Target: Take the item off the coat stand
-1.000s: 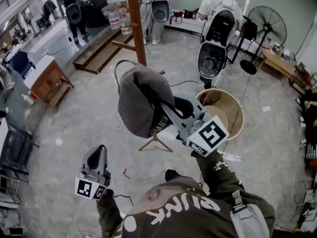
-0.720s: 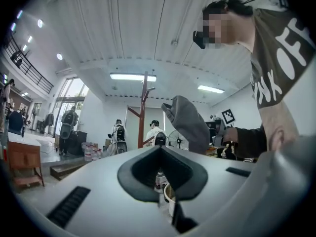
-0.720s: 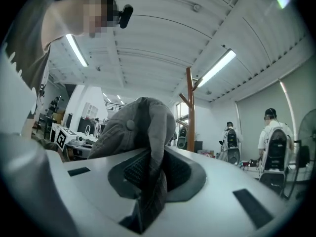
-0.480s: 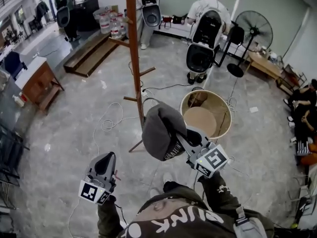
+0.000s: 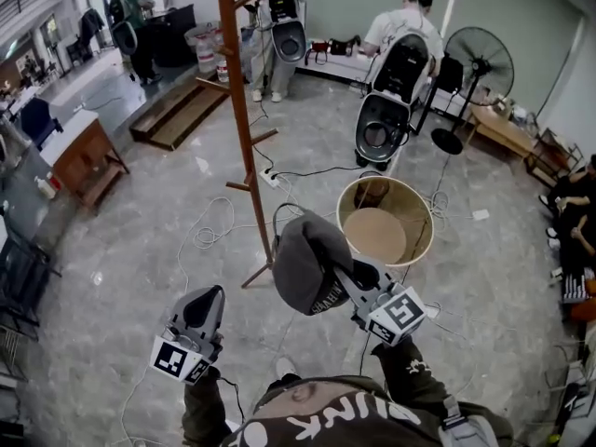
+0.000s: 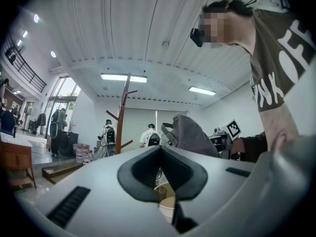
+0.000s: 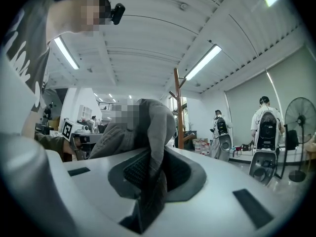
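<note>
Cap (image 5: 303, 259) (just one) sits pinched by the right gripper (image 5: 343, 276); the left gripper (image 5: 207, 298) is closed, empty.

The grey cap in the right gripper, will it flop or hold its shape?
Probably soft: a thin fold of the cap is pinched flat in the right gripper, yet its crown looks domed. Likely light, since that small pinch carries it.

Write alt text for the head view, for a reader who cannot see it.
The right gripper holds a grey cap by its edge, off the wooden coat stand. The left gripper hangs empty at lower left, and a round bin stands on the floor beyond the cap.
</note>
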The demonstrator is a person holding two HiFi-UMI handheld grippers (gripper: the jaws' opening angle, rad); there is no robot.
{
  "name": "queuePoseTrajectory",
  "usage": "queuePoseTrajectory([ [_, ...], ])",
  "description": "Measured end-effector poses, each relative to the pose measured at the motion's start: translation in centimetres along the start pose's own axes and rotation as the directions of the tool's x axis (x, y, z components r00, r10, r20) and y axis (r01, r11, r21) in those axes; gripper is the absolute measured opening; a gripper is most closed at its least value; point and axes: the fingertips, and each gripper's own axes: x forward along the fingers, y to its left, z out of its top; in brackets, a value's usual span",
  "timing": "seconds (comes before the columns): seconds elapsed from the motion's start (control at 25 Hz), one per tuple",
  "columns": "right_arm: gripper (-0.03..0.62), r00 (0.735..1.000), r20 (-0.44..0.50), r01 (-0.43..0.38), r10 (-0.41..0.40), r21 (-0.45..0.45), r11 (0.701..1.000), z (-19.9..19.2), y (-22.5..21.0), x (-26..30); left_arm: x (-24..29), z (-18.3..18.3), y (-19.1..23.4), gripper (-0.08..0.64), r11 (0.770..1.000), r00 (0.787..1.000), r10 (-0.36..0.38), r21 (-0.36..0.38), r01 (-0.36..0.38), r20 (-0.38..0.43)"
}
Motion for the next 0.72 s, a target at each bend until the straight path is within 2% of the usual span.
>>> queuePoseTrajectory([
  [0.24,0.06,0.999,0.015,-0.039,0.039,0.036,0.999,-1.2,-0.7,-7.0,0.4,0.4,-7.9,0.003,1.0,1.0,0.025,0.018,-0.025,-0.014],
  [0.36,0.061,0.997,0.022,-0.075,0.073,0.086,0.993,-1.9,-0.9,-10.4,0.3,0.4,-12.0,0.003,0.999,0.998,0.044,0.026,-0.043,-0.039],
  [0.56,0.06,0.988,0.027,-0.157,0.155,0.147,0.977,-3.2,0.1,-15.4,-1.0,0.2,-18.5,0.003,0.995,0.992,0.092,0.034,-0.089,-0.091],
  [0.72,0.06,0.974,0.039,-0.226,0.223,0.204,0.952,-3.8,1.0,-18.0,-2.3,0.2,-22.7,0.003,0.99,0.982,0.14,0.032,-0.137,-0.129],
])
